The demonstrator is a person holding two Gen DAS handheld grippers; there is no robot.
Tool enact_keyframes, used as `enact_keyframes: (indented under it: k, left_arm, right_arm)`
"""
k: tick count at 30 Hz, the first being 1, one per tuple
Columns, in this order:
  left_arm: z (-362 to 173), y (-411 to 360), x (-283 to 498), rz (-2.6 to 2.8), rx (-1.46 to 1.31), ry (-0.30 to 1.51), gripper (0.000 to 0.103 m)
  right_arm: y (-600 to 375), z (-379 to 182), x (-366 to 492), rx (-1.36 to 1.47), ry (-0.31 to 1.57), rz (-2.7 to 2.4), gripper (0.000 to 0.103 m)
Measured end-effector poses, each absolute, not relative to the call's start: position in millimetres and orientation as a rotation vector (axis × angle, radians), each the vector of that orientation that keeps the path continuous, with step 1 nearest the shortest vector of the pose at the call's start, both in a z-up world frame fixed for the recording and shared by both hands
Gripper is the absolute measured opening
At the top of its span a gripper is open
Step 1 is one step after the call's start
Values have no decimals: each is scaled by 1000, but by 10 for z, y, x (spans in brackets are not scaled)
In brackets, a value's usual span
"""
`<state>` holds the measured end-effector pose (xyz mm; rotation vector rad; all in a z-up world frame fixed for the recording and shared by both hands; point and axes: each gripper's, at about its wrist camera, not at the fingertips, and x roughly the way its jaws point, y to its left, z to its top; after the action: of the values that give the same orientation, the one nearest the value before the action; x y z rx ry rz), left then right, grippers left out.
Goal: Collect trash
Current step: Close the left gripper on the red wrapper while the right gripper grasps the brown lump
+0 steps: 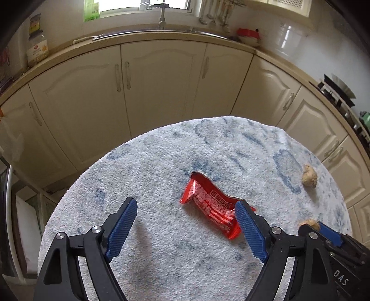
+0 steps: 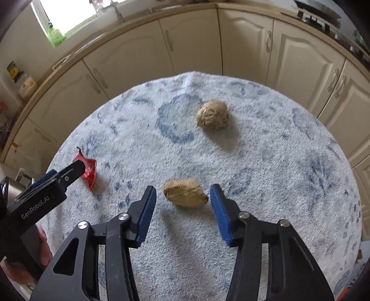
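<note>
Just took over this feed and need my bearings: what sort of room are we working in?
A home kitchen, most likely: cream cabinets under a countertop, a sink tap by the window, and a stove at the right. The trash lies on a towel-covered table.

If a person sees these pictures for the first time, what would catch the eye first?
Probably the red wrapper, bright on the pale blue-patterned cloth, ahead of the open left gripper. Next, two brown crumpled wads: one between the right gripper's fingers, untouched, another farther back.
</note>
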<state>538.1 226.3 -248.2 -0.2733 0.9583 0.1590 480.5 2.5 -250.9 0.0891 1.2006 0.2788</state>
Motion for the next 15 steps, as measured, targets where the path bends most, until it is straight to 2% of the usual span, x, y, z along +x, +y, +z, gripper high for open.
enact_keyframes:
  k: [5,7,10,12,15]
  left_arm:
    - [-2470,2069,5397,66,-239,940,84]
    - [-2503,2037,5424,111,-185,924,88]
    - [-2611,2071,5499,139,-196,926,89]
    - [-2677,2059,5534,130,-210,933,85]
    - [-2688,1970,5570,155,-121,908,62]
  right_arm:
    - [9,-2501,4782,111,1193,294,38]
    - [-32,-2505,4804,145,1201,299,38]
    - [-97,-2485,4802,159,1202,289,38]
    - [-117,-2470,4794,160,1201,283,38]
    - [-144,-2464,4797,171,1204,284,38]
